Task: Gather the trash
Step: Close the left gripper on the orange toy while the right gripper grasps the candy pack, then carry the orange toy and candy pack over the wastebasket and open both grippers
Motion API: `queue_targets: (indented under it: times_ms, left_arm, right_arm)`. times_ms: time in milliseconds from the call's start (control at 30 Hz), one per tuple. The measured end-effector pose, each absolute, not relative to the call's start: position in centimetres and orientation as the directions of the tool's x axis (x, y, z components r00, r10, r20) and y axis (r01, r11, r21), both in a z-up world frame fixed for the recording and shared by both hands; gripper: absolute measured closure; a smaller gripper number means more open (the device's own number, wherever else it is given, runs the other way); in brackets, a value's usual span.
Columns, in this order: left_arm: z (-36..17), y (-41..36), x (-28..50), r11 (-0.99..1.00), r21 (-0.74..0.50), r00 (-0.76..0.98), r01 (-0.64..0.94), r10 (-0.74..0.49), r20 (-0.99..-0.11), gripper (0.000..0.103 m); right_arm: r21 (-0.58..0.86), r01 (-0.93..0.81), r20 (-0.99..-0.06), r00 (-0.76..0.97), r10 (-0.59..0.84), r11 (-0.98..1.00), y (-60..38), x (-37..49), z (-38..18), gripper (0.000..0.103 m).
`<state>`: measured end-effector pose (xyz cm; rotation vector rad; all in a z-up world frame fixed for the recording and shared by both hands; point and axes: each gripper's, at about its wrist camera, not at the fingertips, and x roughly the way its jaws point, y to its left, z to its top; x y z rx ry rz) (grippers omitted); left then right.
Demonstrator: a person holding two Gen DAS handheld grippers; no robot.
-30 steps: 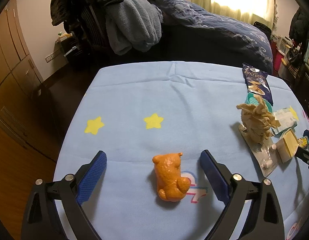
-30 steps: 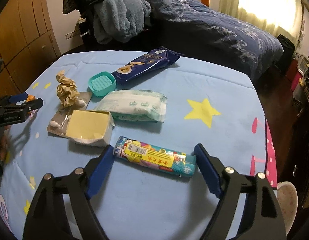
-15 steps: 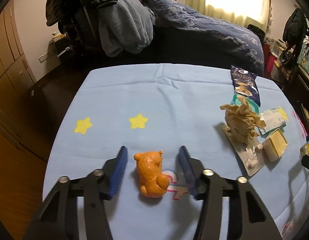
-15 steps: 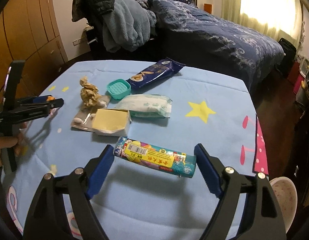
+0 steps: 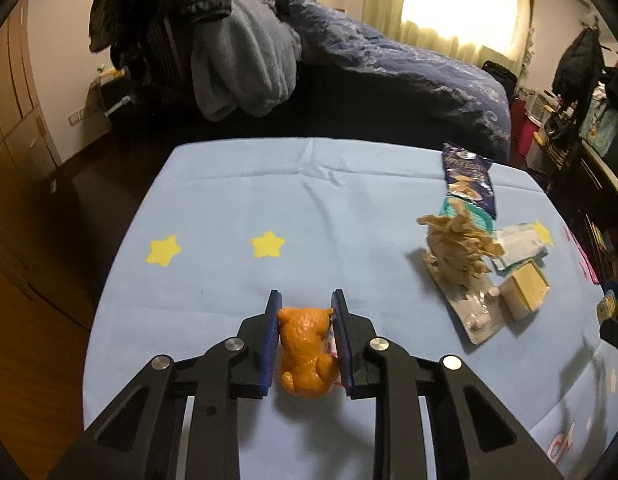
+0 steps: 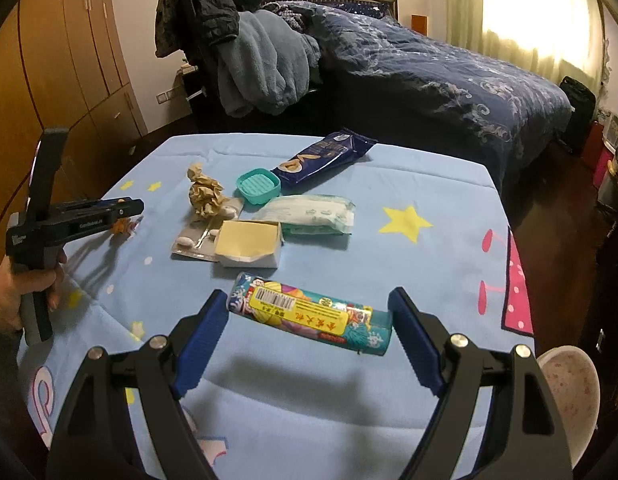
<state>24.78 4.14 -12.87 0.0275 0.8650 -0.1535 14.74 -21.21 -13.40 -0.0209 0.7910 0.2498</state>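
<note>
Orange bear figure (image 5: 305, 354) clamped between left gripper (image 5: 305, 300) fingers (image 5: 271, 340)

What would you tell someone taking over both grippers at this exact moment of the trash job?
Left gripper: its jaws have just been closing and now press on the orange bear-shaped piece, which sits on the blue tablecloth.
Right gripper: the colourful roll spans its wide jaws; the pads seem to hold its ends, above the cloth.
On the table: crumpled paper, blister pack, yellow box, teal dish, tissue pack, blue biscuit wrapper.
Done: nothing visibly binned; no bin in view.
Left: lift the orange piece, then sort the remaining trash.
</note>
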Motion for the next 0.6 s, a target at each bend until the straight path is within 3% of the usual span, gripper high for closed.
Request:
queue_targets:
  times_ms: [367,600]
  left_arm:
    - [-7.7,-3.9,19.7,0.933,-0.05,0.665,0.355,-0.29,-0.688,0.078]
    - [-5.9,-17.6,18.0,0.793,-0.094,0.552,0.602,-0.499,-0.668,0.078]
  right_arm:
    - [0.144,-0.15,-0.653,0.728,0.208,0.978,-26.3,10.0,-11.8,0.021]
    - [0.121,0.069,-0.62,0.784,0.021,0.99,-34.8,5.0,-11.1,0.021]
